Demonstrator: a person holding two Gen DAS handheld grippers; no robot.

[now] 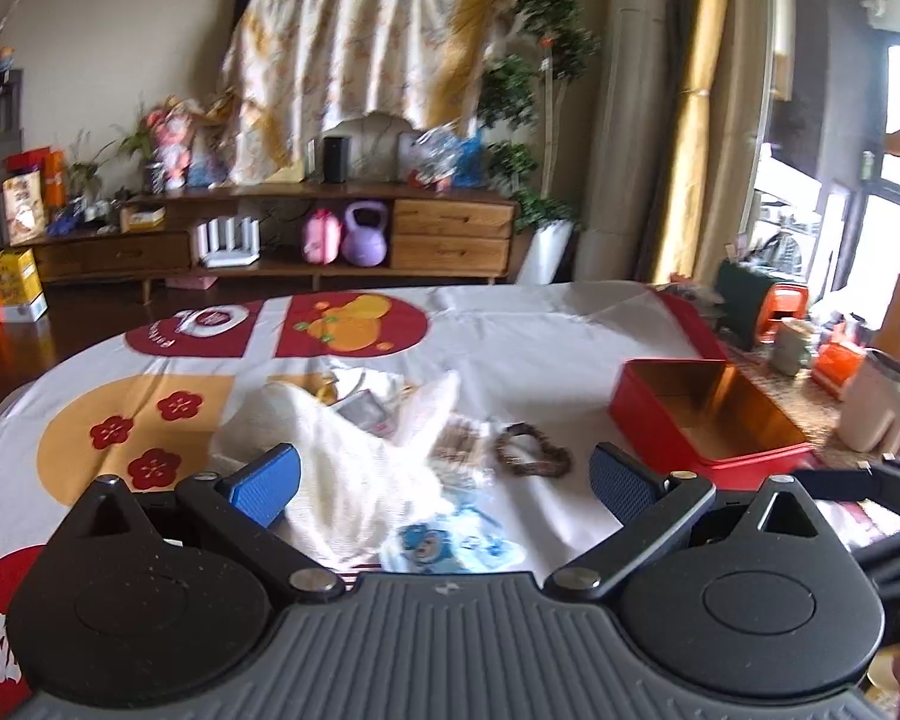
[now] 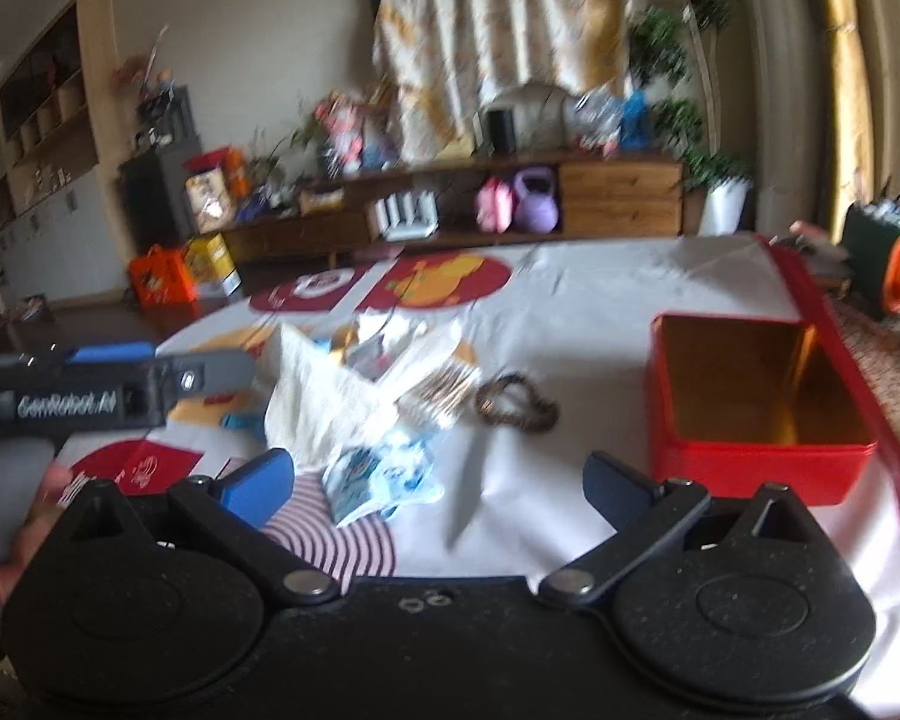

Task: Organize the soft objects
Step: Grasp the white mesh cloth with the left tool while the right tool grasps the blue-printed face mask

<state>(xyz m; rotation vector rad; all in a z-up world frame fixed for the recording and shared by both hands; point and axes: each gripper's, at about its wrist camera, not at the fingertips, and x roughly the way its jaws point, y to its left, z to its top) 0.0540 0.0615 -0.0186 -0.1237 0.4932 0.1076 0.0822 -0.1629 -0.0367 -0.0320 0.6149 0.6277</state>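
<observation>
soft cloths (image 1: 354, 456) lie heaped mid-table, just ahead of your left gripper (image 1: 444, 480) and right gripper (image 2: 438, 480); both have jaws apart and empty, so either can pinch. beyond, the brown scrunchie (image 1: 531, 450), then the open red tin (image 1: 714, 420) likely waits as the bin.

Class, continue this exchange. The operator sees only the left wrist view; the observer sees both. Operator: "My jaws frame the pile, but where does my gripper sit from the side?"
Observer: The right wrist view shows the left gripper side-on, left of the white cloth, with its tips near the cloth's edge.
Operator: I see only a black edge of the other gripper. Is it holding anything?
Observer: No. The right gripper is open and empty, facing the blue cloth.
Operator: Understood.
</observation>
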